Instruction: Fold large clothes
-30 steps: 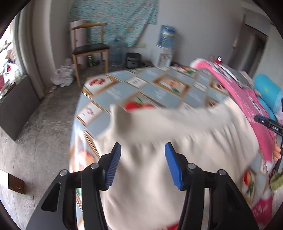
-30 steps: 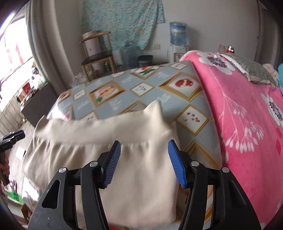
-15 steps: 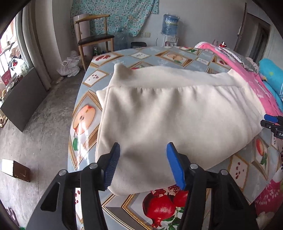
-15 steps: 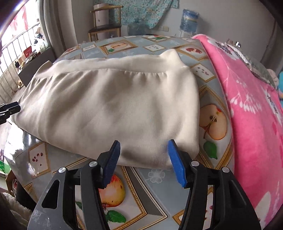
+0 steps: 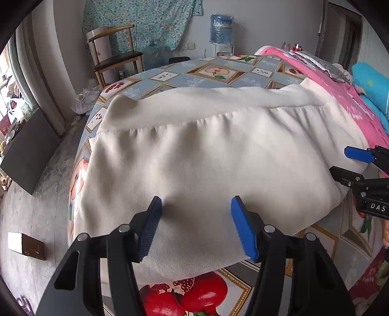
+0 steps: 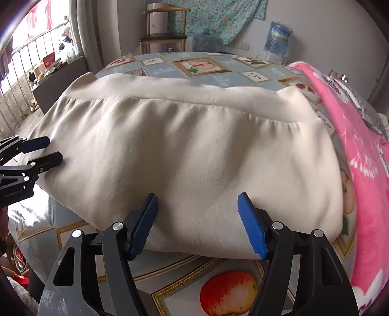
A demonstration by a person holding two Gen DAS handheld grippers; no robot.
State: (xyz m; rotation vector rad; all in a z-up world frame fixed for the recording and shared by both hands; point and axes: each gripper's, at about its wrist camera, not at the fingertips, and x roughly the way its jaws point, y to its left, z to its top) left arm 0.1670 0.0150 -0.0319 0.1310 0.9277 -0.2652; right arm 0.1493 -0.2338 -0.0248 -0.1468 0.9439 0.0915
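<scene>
Left hand-held gripper (image 5: 195,206) has just been opening: jaws apart over the near edge of the cream garment (image 5: 214,150), pads not pinching. Right hand-held gripper (image 6: 197,204) likewise has just been opening over the same edge, nothing clamped. Garment lies folded on the fruit-print desk (image 5: 218,73), beside a pink blanket (image 6: 364,155).

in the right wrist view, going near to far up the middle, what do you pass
right gripper with its fingers open → cream garment folded on the table → fruit-print tablecloth → wooden chair → floral cloth on the wall
</scene>
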